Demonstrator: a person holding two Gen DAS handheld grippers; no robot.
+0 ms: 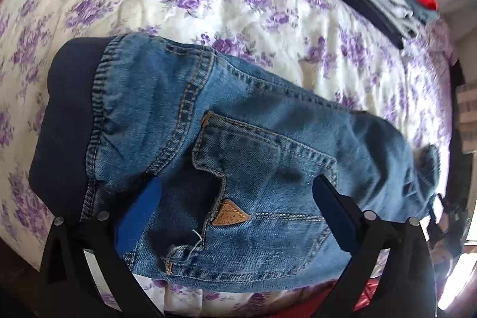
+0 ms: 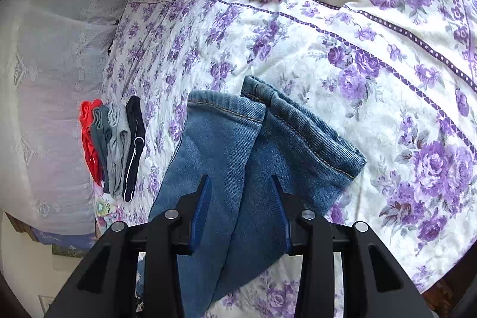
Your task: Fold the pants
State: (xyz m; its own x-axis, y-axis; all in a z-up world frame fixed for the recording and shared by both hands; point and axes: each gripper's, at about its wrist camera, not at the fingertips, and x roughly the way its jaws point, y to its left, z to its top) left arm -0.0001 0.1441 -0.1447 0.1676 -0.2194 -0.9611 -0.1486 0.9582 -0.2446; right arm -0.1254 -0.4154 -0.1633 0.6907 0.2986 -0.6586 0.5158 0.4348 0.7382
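The jeans [image 1: 238, 157] lie flat on the bed [image 1: 238, 5], so the left gripper [image 1: 235, 198] gapes wide over the seat and the right gripper [image 2: 241, 204], half open, grips nothing above the legs, ready to fold.

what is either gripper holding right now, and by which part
Nothing. The left gripper stands open over the blue denim jeans near the back pocket; the right gripper stands open above the legs.
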